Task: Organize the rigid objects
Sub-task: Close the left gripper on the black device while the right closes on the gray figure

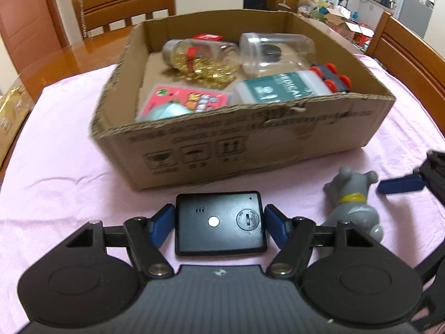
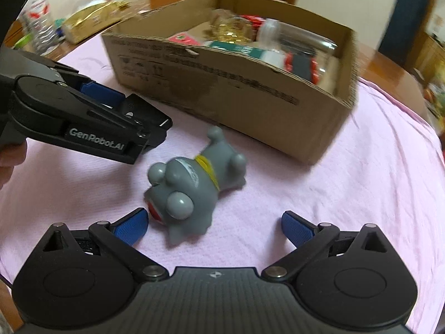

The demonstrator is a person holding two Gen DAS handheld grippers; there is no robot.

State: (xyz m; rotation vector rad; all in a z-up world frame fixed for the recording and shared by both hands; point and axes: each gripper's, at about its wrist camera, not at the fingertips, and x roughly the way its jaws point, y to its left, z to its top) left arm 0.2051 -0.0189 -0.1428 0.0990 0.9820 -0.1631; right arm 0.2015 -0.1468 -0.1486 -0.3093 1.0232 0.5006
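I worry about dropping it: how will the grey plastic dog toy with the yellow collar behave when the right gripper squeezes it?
The grey plastic dog toy lies on its side, so its rounded, glossy head may slip between the fingers. It looks hollow, probably light. The right gripper stands open around the head; the narrower collar area might hold better.

pink-clothed table (image 1: 69, 172) carries cardboard box (image 1: 250, 139), grey dog toy (image 2: 192, 186).

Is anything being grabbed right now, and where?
The left hand-held gripper pinches the black device by its two short sides. The right hand-held gripper is open around the gray toy's head, holding nothing.
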